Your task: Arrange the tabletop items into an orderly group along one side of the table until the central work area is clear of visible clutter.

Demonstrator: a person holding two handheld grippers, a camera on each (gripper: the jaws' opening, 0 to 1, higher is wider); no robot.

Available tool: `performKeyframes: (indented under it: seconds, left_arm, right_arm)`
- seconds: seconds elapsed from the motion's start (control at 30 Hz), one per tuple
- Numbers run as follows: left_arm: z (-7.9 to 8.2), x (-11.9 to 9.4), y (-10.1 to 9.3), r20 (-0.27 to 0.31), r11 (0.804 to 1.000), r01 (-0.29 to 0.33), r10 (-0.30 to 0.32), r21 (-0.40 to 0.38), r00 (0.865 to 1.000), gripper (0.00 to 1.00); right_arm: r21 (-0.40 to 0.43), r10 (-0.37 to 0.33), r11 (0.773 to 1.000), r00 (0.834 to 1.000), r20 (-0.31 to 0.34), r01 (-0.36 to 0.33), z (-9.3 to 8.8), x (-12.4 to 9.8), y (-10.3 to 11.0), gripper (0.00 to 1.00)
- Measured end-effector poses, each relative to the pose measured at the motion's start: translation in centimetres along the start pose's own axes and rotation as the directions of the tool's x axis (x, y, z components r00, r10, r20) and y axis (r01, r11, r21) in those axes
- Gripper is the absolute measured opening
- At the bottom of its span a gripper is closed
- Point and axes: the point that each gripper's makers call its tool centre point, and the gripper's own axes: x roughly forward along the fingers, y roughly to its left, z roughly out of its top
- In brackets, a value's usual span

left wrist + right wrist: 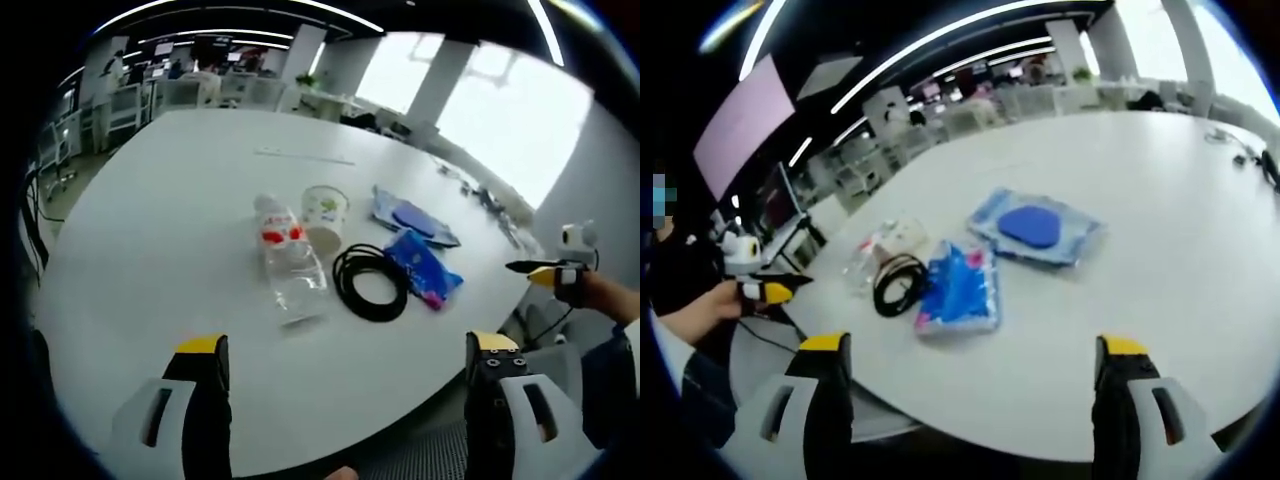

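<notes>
On the white table (150, 230), a cluster sits mid-surface: flat blue pouch (1037, 227), blue wipes pack (958, 285), lying clear bottle (287, 255), black cable coil (370, 281) and paper cup (325, 214), while left gripper (345, 370) and right gripper (965, 365) hover spread apart, empty, at the near edge.

In the right gripper view, the clear bottle (859, 262) ahead-left of the hand-held gripper (970, 400) is a blur, partly hidden behind the black cable coil (899, 283) and paper cup (902, 238). The blue packet (958, 287) print is unreadable. In the left gripper view, the worktop (150, 230) runs off the bottom edge.
</notes>
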Motion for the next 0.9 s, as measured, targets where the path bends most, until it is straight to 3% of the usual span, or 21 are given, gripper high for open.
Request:
performKeyframes:
  seconds: [0.9]
  left_arm:
    - [-0.44,-0.25,0.16,0.003,1.0,-0.01,0.01,-0.028,1.0,0.96]
  right_arm:
    - [0.007,0.013,1.0,0.999,-0.03,-0.012,-0.7,0.37,0.24,0.97]
